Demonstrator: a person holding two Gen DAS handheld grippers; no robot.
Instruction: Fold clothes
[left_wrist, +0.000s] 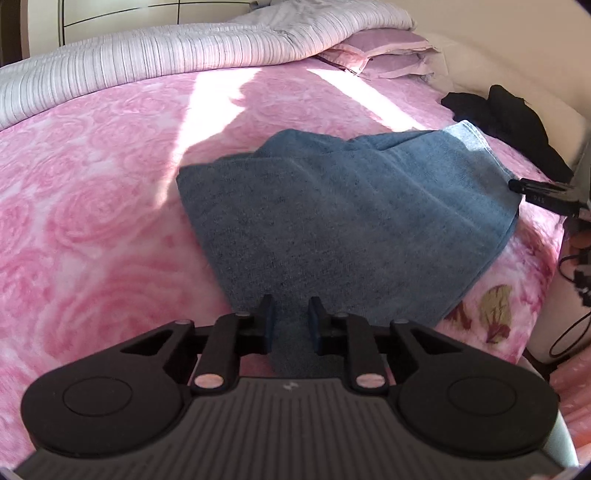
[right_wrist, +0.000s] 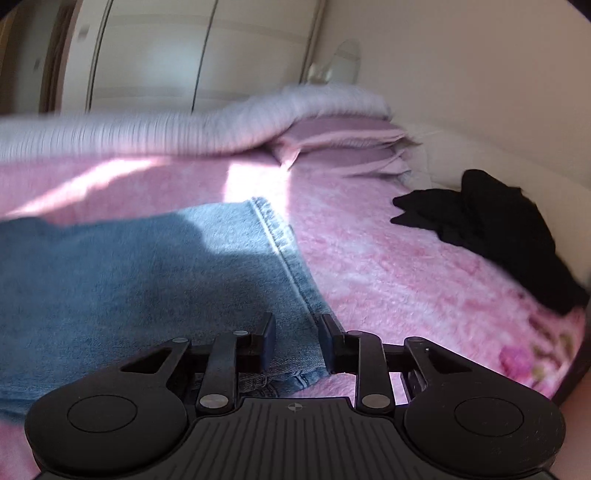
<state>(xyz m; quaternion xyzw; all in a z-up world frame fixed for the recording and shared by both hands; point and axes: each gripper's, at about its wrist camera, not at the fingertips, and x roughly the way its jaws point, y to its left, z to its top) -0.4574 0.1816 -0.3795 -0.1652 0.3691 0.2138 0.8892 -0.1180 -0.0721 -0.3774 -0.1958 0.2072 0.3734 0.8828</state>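
The folded blue jeans (left_wrist: 343, 206) are lying on the pink rose-patterned blanket (left_wrist: 92, 206), with the left gripper (left_wrist: 291, 320) and right gripper (right_wrist: 297, 341) each hovering narrowly parted over its near denim edge, pinching nothing.

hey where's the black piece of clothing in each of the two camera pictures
Left wrist view: black garment at the upper right, at the bed's far edge, beyond the jeans.
Right wrist view: black garment at the right, on the pink blanket.
Shared landmark: the stacked pink pillows.
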